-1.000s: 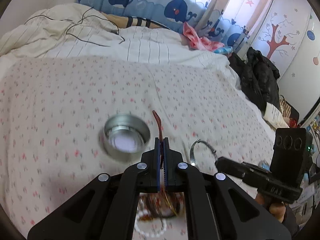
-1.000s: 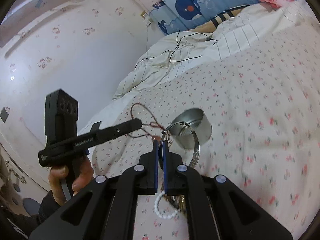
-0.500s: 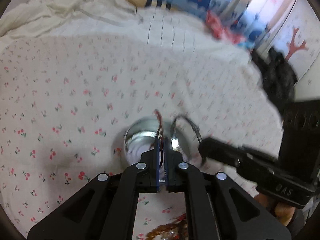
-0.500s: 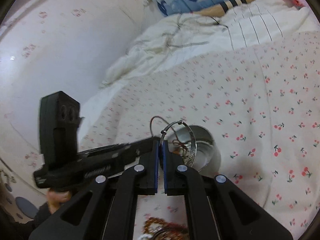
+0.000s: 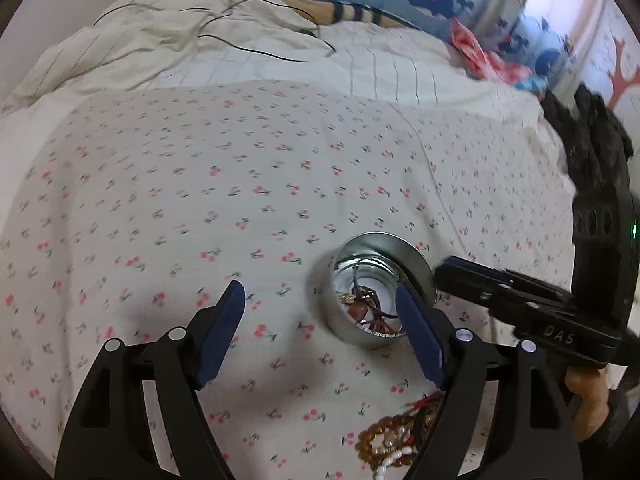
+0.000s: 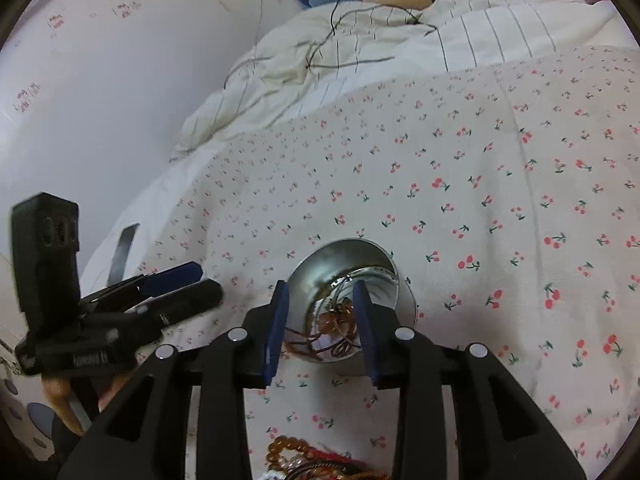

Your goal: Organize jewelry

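A round silver tin [image 5: 380,288] stands on the cherry-print sheet [image 5: 240,200] and holds a red cord necklace [image 5: 368,308] and a silver bangle. My left gripper [image 5: 320,328] is open and empty, just left of the tin. My right gripper [image 6: 320,328] is open and empty, its jaws apart just above the tin [image 6: 348,304] with the jewelry [image 6: 332,328] inside. A heap of amber and white bead strands [image 5: 392,444] lies on the sheet near me, also in the right wrist view [image 6: 304,460]. Each gripper shows in the other's view: the right one [image 5: 520,300], the left one [image 6: 120,308].
A rumpled striped duvet [image 5: 240,52] with black cables lies at the bed's far end. A black bag [image 5: 592,148] sits off the right side. The wall [image 6: 100,80] runs along the left side of the bed.
Both grippers were shut, the left on the red cord, the right on the silver bangle. Both have opened over the tin, and the cord and bangle now lie inside it.
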`<state>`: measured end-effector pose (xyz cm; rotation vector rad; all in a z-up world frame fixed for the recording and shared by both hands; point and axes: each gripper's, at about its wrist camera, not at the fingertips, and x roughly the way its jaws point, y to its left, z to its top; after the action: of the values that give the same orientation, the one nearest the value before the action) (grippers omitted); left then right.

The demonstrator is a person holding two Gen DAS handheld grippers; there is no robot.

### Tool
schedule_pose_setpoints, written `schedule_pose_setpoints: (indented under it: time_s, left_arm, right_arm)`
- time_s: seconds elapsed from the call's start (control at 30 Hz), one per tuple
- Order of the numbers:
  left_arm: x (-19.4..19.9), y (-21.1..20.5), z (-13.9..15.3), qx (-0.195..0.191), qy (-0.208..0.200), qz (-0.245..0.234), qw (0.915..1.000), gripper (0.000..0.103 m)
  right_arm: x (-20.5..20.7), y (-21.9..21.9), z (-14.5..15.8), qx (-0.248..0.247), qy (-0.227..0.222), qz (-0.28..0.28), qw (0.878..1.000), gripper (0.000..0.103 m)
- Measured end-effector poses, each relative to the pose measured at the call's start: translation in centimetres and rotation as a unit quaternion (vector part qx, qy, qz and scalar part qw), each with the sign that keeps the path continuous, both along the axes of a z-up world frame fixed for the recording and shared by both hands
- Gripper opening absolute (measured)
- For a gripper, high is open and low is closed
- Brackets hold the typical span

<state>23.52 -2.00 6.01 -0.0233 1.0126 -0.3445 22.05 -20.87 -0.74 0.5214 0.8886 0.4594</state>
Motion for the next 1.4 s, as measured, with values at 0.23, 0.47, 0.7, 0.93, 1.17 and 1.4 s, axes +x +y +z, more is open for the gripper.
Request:
schedule_pose_setpoints:
  time_s: [0.23,0.47,0.7,0.93,1.17,1.4]
  left_arm:
    - [-5.4,1.8,-0.9,-0.016,0.02,-0.02,0.9995,0.077]
    - [-11.2,0.7,-5.4,-0.053,0.047,-0.058,0.9958,0.077]
    - [-13.2,-1.2,-6.4,-0.067,0.025,-0.091,0.9933,0.077]
    - [-12.7,-2.4,-7.4,-0.069,0.029,-0.085,0.9936,0.077]
    - [-12.7,-3.3,-8.0,-0.025,0.012,-0.083,0.9961,0.077]
    - [-13.0,-4.4,-7.9,-0.05,0.022,-0.112,0.9922,0.071]
  right_arm:
    - [-7.2,-0.8,1.3,-0.069,-0.008,-0.005,0.998,0.04]
    - [-13.3,-1.2,-1.9,-0.149,0.02,0.0,0.989,0.04]
    - [-13.2,0.8,-2.8,-0.203,0.002,0.024,0.979,0.04]
    - [-12.7,1.9,-3.9,-0.288,-0.003,0.031,0.957,0.04]
    - [-11.9,4.0,-5.7,-0.368,-0.007,0.061,0.928,0.04]
    - [-11.7,2.4,-5.6,-0.399,0.005,0.024,0.917,0.027]
